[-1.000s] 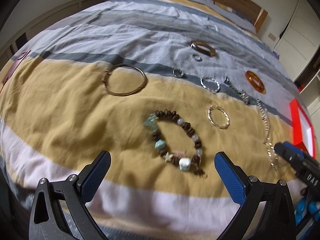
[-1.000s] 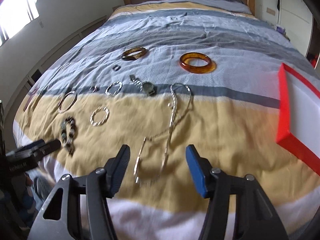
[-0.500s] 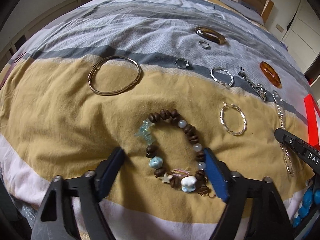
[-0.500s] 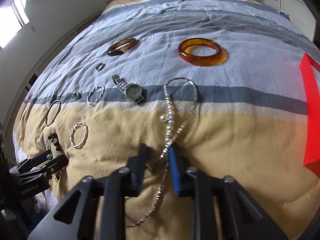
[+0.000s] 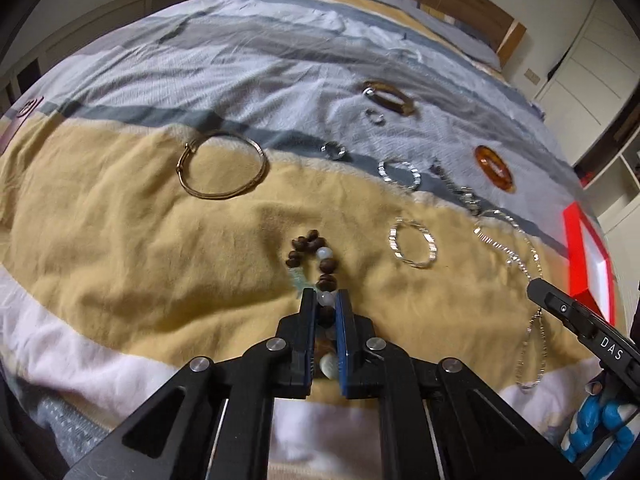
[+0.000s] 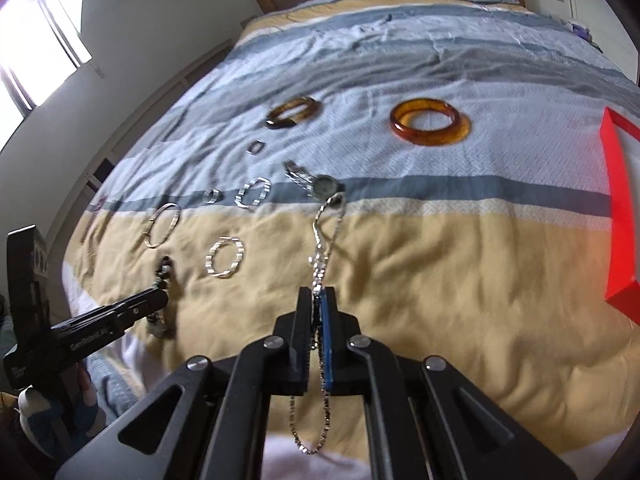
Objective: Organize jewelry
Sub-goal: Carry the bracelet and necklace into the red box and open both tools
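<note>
My left gripper is shut on the brown and pale beaded bracelet, which lies squeezed narrow on the yellow stripe of the bedspread. My right gripper is shut on the silver chain necklace; its far loop lies on the bed and its near end hangs below the jaws. The necklace also shows in the left wrist view, and the beaded bracelet in the right wrist view. A red-rimmed white tray sits on the bed at the right.
Loose on the bed lie a thin gold bangle, a twisted silver hoop, a second silver hoop, small rings, a watch, an amber bangle and a tortoiseshell bangle.
Both grippers went from wide open to shut. The left closed on the beaded bracelet and squeezed it narrow. The right closed on the chain necklace.
</note>
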### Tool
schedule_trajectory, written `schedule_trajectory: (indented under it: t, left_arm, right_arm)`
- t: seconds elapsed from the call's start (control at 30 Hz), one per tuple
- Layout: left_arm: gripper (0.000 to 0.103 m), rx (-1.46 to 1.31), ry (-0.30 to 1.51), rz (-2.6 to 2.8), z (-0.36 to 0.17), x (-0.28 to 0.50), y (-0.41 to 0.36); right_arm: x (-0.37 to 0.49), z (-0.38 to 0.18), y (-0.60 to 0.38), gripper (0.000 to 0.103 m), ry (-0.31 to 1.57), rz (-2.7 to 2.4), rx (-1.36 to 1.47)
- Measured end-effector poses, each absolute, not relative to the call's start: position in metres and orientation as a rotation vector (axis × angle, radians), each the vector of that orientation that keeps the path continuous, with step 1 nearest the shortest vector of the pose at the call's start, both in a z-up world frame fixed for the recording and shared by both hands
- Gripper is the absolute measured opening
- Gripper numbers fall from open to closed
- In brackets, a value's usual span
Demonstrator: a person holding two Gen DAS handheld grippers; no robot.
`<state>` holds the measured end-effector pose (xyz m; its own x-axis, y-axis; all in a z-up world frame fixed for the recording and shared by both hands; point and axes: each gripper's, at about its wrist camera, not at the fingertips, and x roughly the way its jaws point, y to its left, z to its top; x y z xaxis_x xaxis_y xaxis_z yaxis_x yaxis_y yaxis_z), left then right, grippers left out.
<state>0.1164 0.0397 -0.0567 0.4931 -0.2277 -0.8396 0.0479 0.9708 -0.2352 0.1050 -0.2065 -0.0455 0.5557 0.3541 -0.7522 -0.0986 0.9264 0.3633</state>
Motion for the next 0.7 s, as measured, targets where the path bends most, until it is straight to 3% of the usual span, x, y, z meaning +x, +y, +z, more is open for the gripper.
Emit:
schedule_trajectory:
  t: [0.4, 0.7]
  left_arm:
    - [0.009, -0.145, 0.928, -0.257, 0.000, 0.078, 0.012]
    - [0.009, -0.083, 0.849, -0.429, 0.052, 0.066, -0.064]
  right_arm:
    - [0.051, 0.008, -0.231, 0.003, 0.807, 0.253, 0.312]
    - [0.020, 0.047, -0.296, 0.003, 0.687, 0.154, 0.335]
